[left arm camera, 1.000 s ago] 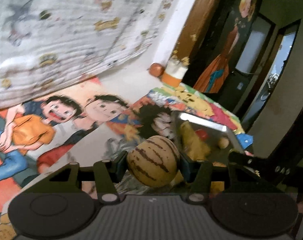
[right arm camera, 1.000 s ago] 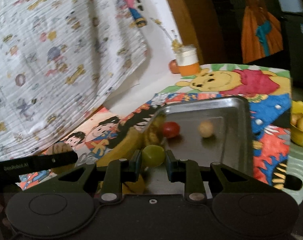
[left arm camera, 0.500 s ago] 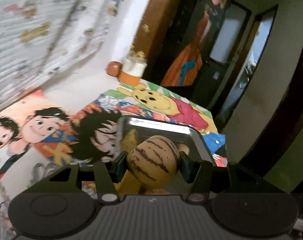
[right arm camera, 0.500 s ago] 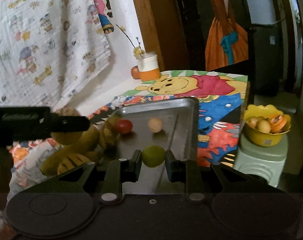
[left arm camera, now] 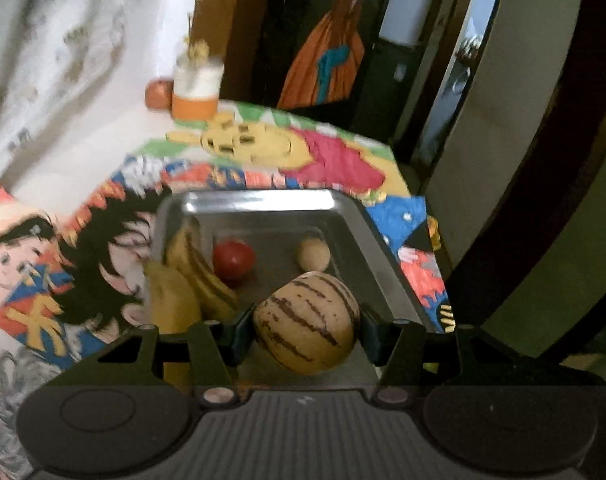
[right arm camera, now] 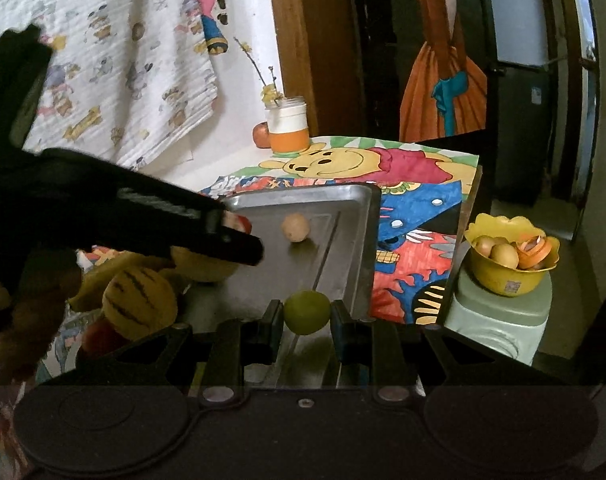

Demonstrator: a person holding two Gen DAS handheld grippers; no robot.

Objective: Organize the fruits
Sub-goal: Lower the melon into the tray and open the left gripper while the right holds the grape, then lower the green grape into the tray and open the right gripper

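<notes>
Left gripper (left arm camera: 306,330) clamped on striped melon (left arm camera: 306,322), fingers wide around it, held over near end of tray (left arm camera: 259,202); ahead of its tips in tray: tomato (left arm camera: 233,258), small tan fruit (left arm camera: 313,255), bananas (left arm camera: 195,268) to the left; right gripper (right arm camera: 306,324) closed on green fruit (right arm camera: 307,312), narrow gap, at tray's near right edge; left tongs sit to its left; jar (right arm camera: 287,130) far ahead; yellow bowl (right arm camera: 511,276) off to its right, on stool (right arm camera: 499,328).
</notes>
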